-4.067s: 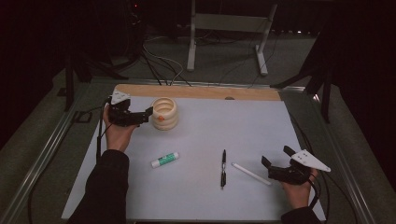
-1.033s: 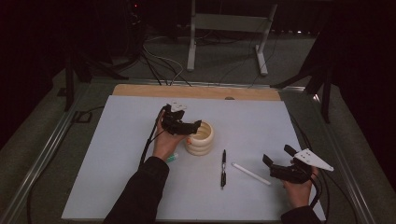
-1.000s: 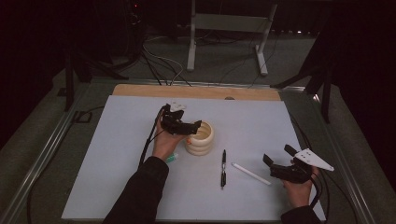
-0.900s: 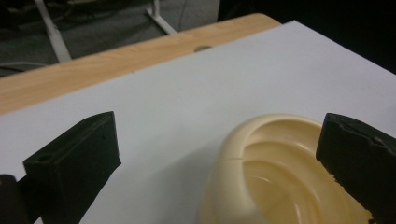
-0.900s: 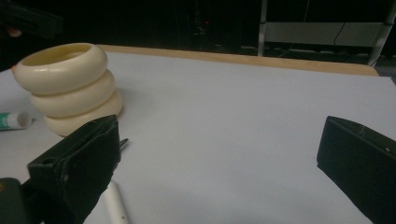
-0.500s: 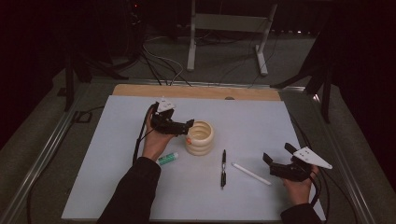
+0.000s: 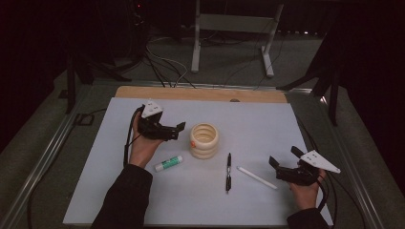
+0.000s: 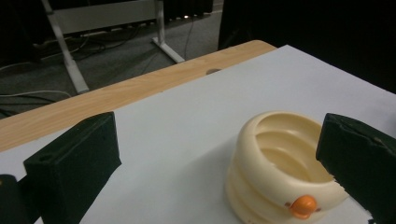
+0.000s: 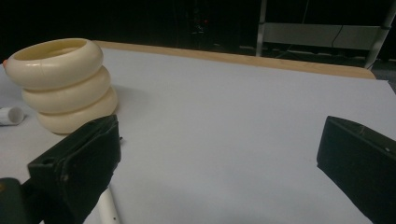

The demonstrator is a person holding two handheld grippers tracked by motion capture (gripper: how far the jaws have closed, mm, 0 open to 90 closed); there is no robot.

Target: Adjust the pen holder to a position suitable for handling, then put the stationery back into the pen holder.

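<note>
Probably lab: floor cables (image 7: 167, 67), dark surroundings

A cream cup (image 7: 204, 140) made of three stacked rings stands upright on the white sheet, open at the top, with a small orange knob on its side. Near it lie a glue stick (image 7: 168, 163), a black pen (image 7: 229, 172) and a white stick (image 7: 257, 177), all well apart.
</note>
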